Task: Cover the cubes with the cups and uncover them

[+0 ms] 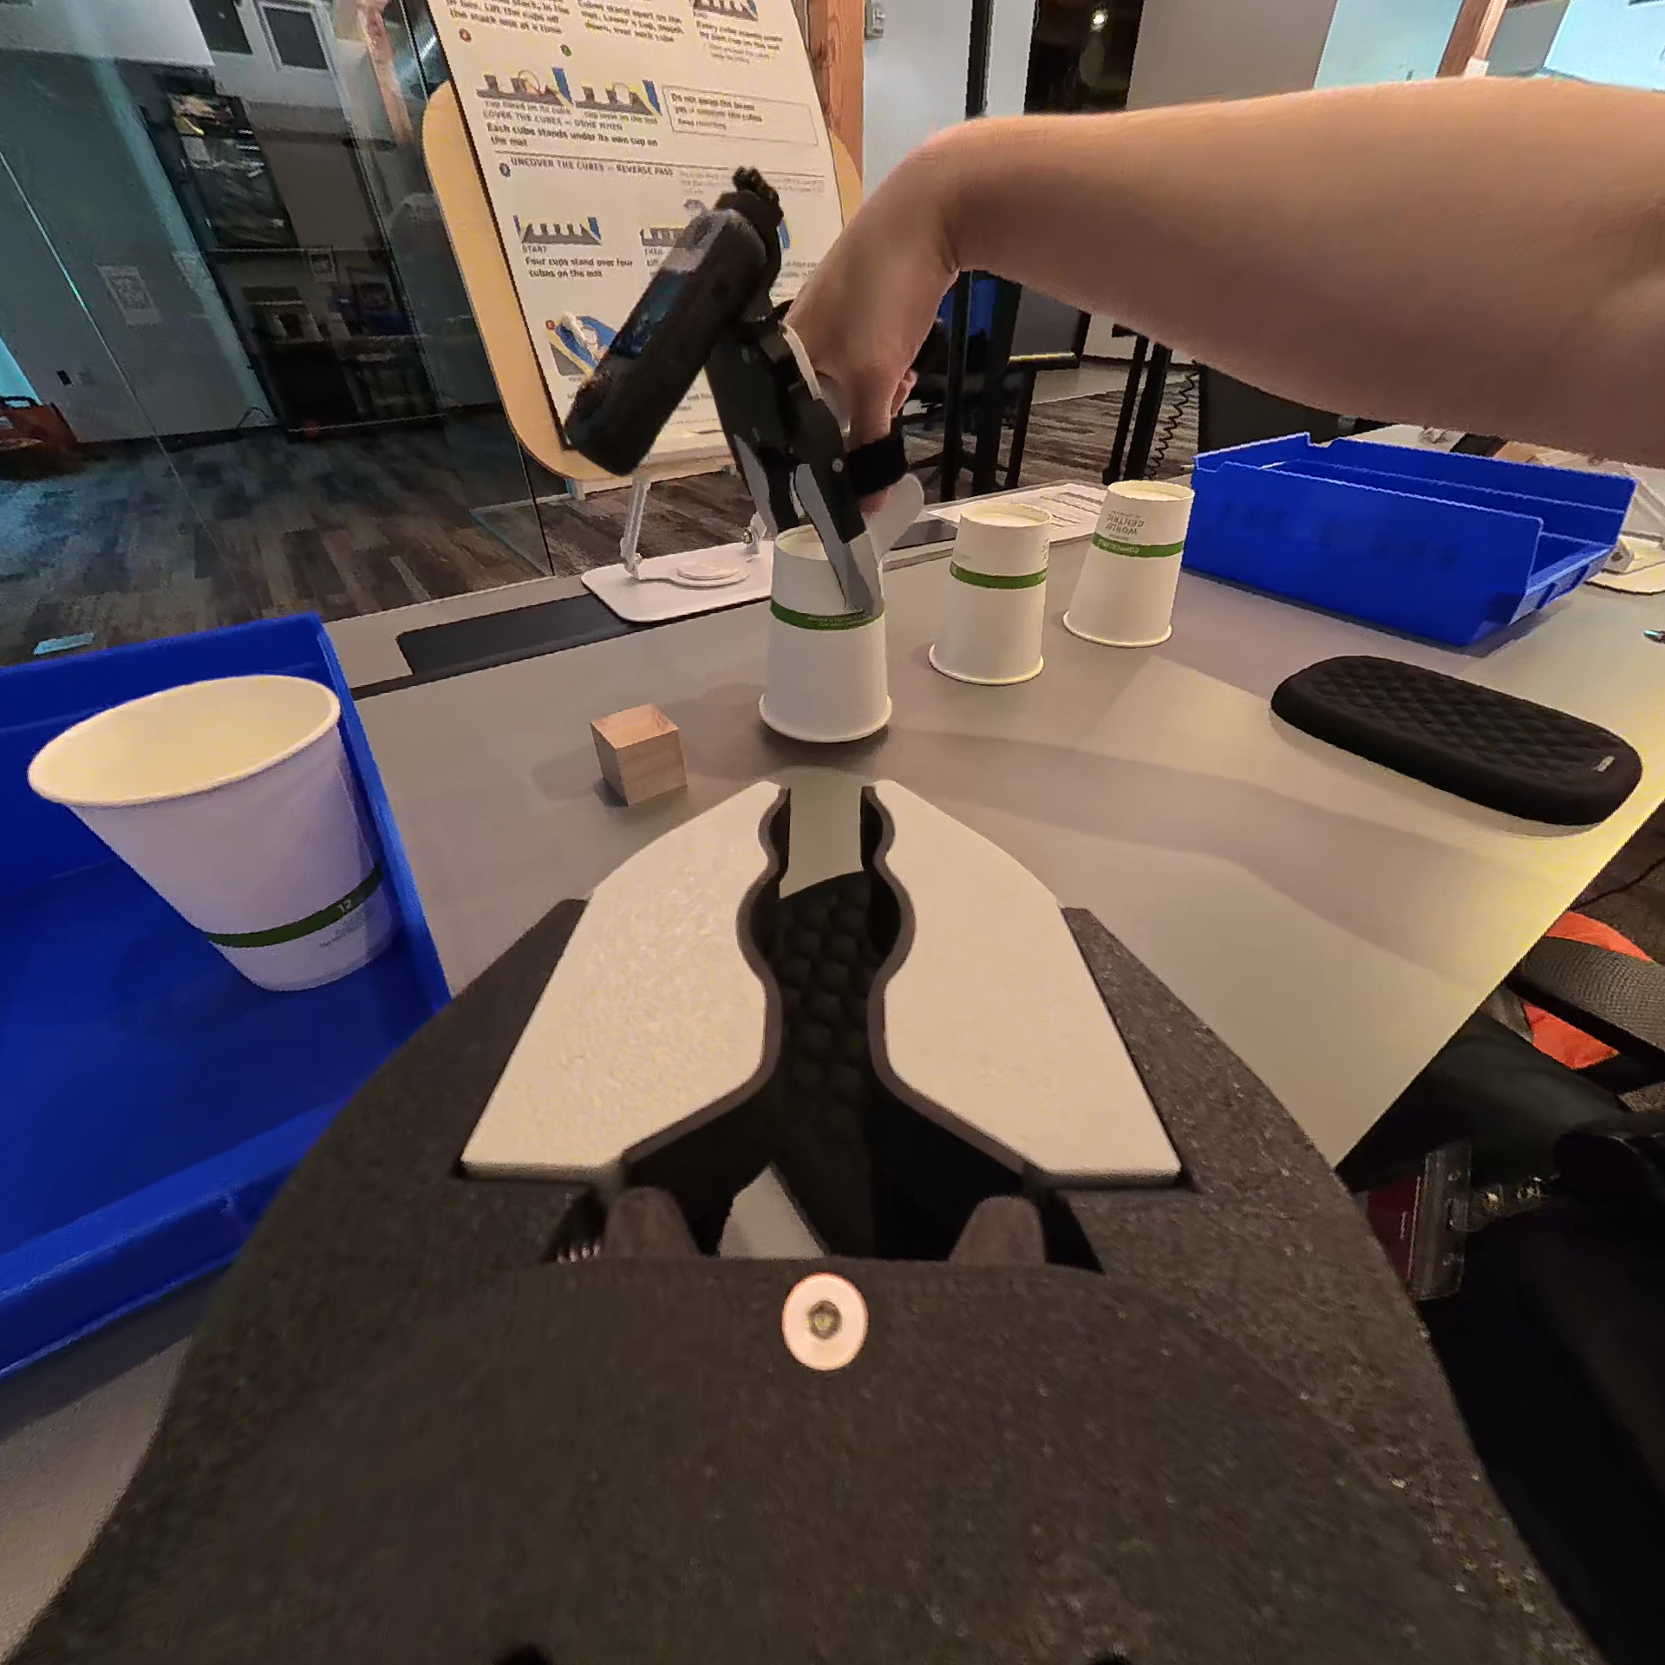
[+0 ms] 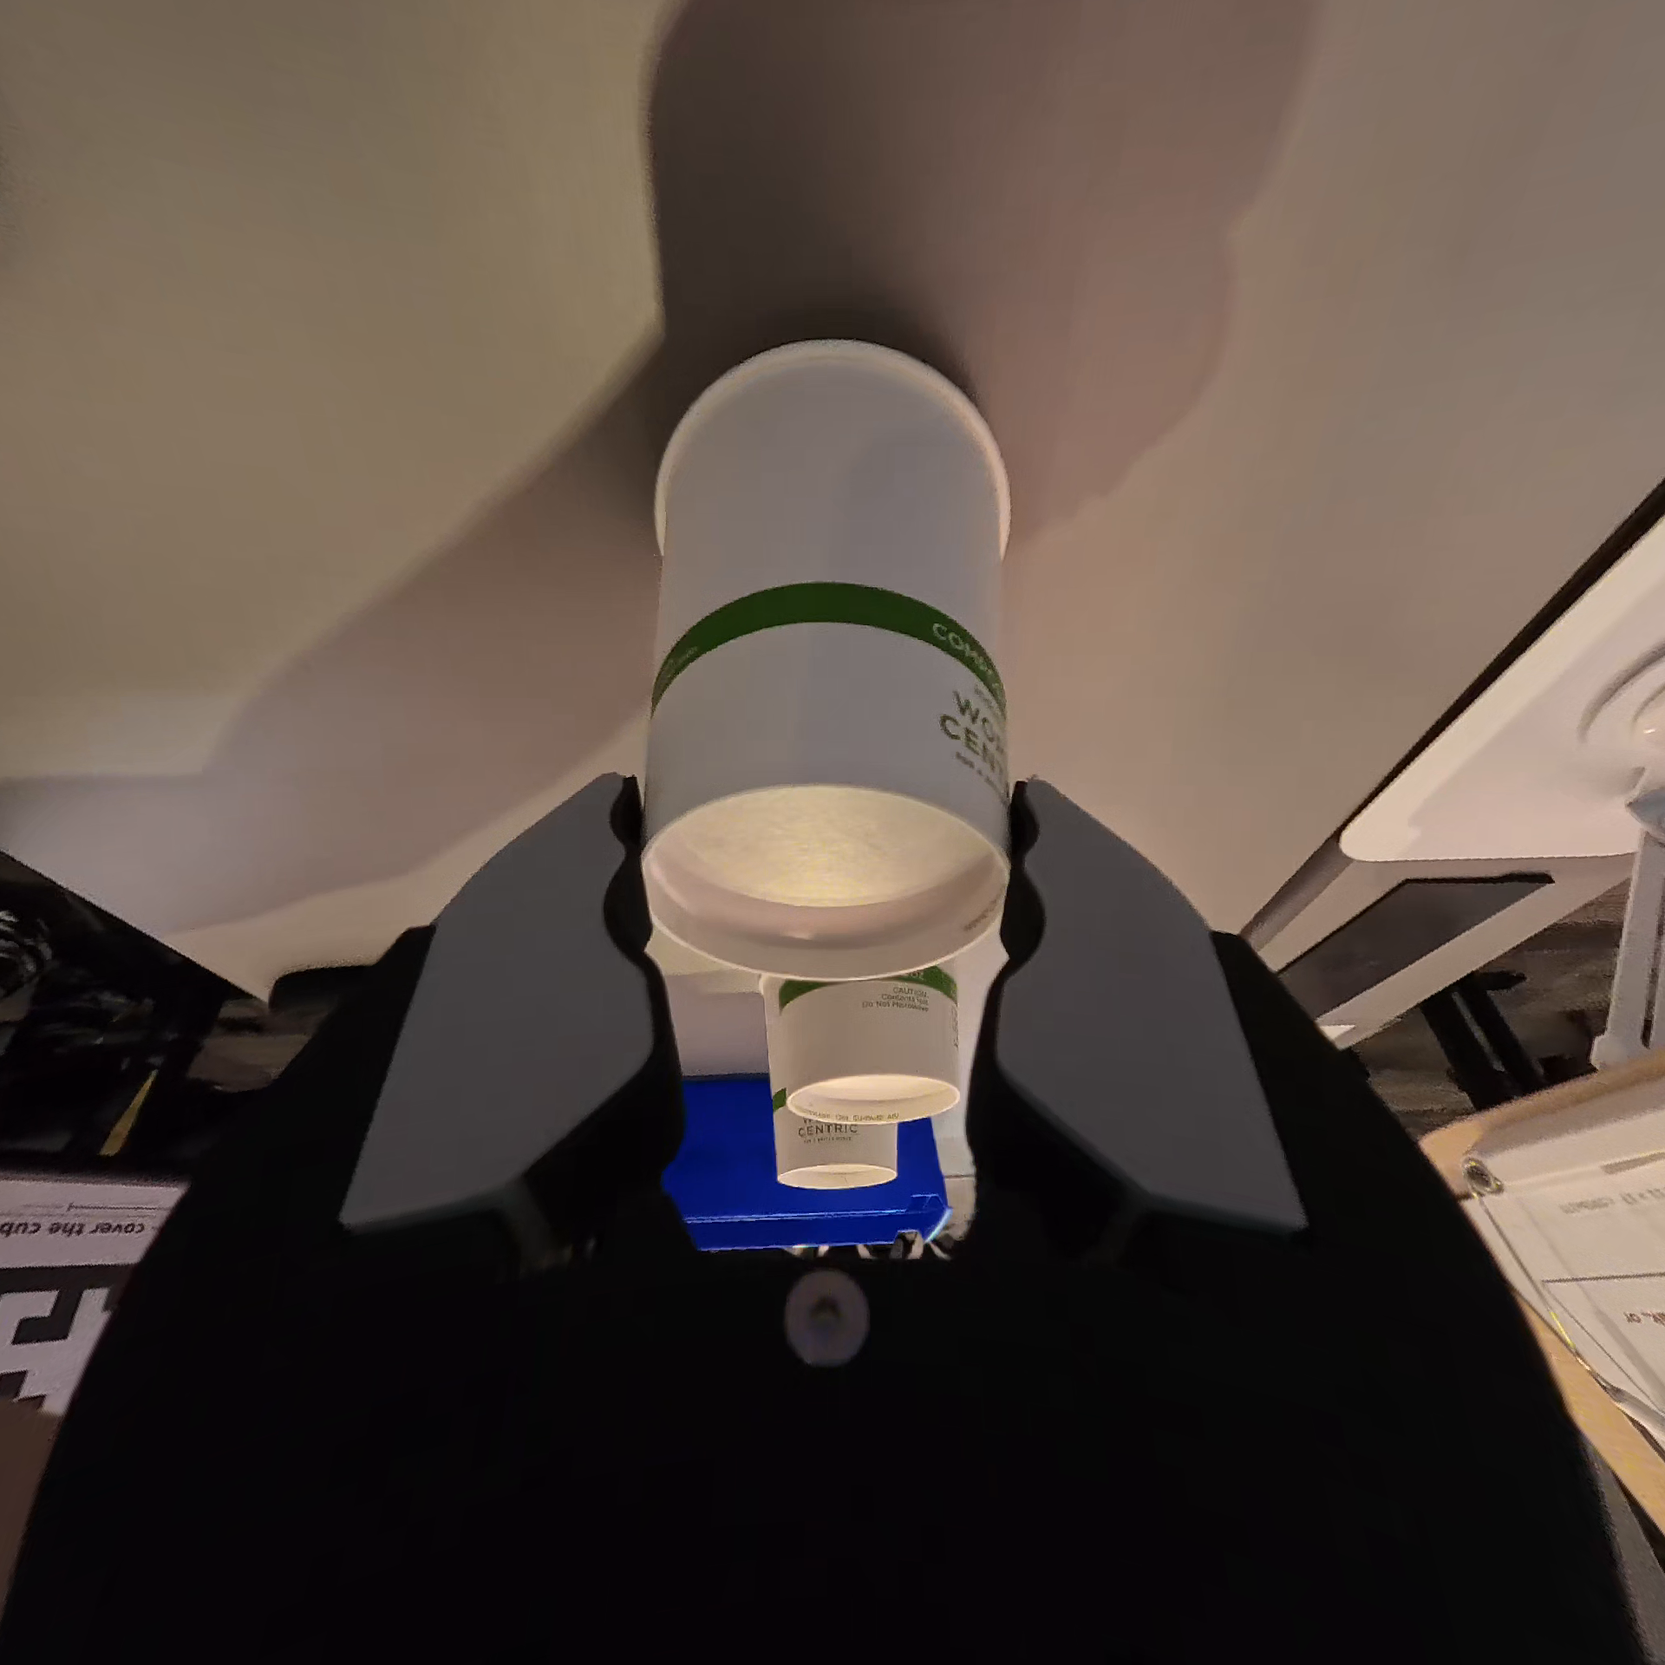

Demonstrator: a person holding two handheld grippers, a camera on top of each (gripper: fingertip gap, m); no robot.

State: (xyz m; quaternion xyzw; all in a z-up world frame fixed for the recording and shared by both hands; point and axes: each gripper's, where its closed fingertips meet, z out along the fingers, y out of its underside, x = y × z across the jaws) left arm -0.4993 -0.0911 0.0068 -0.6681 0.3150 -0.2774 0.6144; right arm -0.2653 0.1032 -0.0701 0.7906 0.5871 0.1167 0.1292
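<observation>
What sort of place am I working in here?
Probably an office or lab data-collection station: a grey table, blue bins, an illustrated instruction board on a stand, glass partitions behind.

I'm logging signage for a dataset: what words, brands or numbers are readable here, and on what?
I don't quote writing; these things bear it:
Instruction board: printed headings, legible.
Held cup: green band, print, legible.
Upturned cups: small print.
Cup in blue bin: tiny print.
Paper sheet: cut-off line.
</observation>
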